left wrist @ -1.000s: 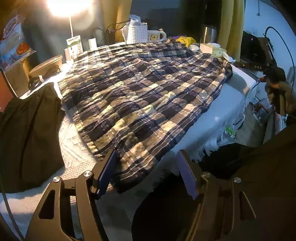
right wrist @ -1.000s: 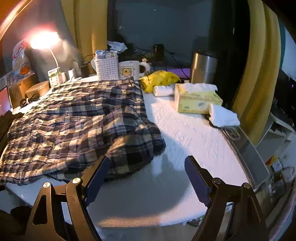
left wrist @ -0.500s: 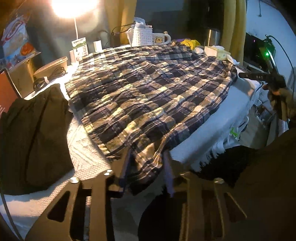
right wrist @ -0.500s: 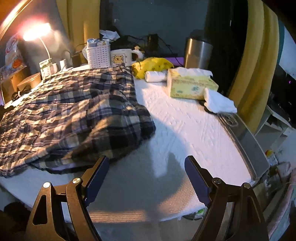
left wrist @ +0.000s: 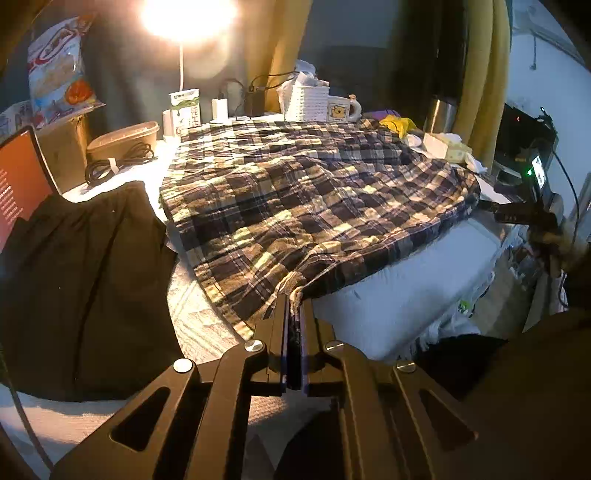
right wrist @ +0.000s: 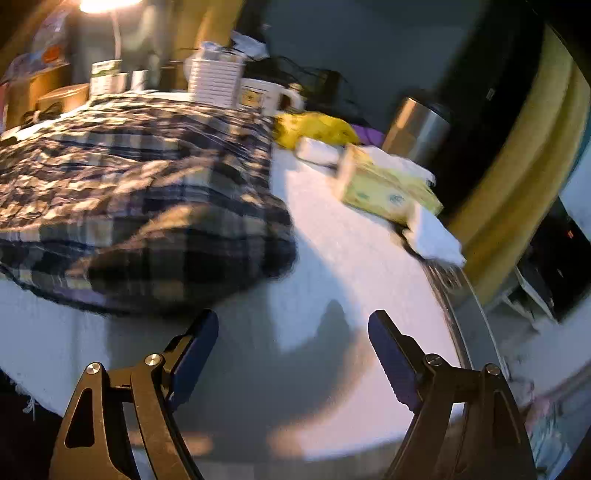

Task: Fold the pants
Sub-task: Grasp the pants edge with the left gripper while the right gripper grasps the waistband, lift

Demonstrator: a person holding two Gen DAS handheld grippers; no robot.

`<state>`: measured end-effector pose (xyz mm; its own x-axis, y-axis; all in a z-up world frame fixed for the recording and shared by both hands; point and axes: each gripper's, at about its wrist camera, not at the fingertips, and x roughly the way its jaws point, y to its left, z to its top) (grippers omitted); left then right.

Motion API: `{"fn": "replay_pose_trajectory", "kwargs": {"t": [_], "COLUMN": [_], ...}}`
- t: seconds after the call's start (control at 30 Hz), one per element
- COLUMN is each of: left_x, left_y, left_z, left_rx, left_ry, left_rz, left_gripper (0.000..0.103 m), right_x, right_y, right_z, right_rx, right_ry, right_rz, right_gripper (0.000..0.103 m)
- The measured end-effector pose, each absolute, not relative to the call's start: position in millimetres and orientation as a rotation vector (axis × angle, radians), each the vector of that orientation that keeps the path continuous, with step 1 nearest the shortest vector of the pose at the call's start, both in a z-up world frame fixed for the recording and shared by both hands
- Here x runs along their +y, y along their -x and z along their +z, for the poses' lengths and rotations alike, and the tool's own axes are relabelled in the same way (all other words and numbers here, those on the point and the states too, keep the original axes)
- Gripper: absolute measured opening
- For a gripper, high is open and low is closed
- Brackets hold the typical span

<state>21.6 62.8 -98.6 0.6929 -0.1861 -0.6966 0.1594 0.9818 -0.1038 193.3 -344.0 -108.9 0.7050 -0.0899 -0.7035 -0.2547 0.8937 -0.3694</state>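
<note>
My left gripper (left wrist: 293, 295) is clenched on the near hem of the plaid pants (left wrist: 314, 195), which lie spread across the white table (left wrist: 406, 295). My right gripper (right wrist: 291, 328) hangs released above bare tabletop, just beside the pants' right edge.

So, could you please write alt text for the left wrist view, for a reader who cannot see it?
The left gripper is shut on the near edge of the plaid pants, which lie spread over a white-covered table. A black garment lies to the left, and a lit lamp glares behind.
</note>
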Motion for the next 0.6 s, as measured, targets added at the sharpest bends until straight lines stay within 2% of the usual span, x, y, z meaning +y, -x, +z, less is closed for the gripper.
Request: {"fn": "replay_pose_trajectory", "kwargs": {"t": [0.27,0.3,0.33,0.37,0.43,0.6], "left_x": [63.1,63.1,63.1,63.1,63.4,65.8], "left_y": [-27.2,-28.3,-29.6,-30.5,-32.1,-36.9], "left_z": [-82.8,-81.6,-79.9,-77.8,-71.8,-53.4], "left_rx": [0.756,0.756,0.755,0.751,0.737,0.695], "left_ry": [0.047,0.049,0.049,0.049,0.052,0.057], "left_rz": [-0.18,-0.177,-0.17,-0.165,-0.155,-0.127], "left_gripper": [0.003,0.003,0.003,0.003,0.003,0.003], "right_x": [-338.1,-336.6,-334.8,-333.7,-329.6,-328.5], "right_y": [-226.9,-227.2,-227.9,-228.6,-226.7,-219.6], "right_z": [-113.8,-114.1,-115.5,-116.0,-115.1,-103.4], "right_rx": [0.755,0.751,0.76,0.768,0.769,0.772], "right_ry": [0.38,0.376,0.363,0.339,0.353,0.34], "right_rz": [0.274,0.297,0.334,0.37,0.369,0.382], "right_gripper": [0.084,0.069,0.047,0.044,0.028,0.025]}}
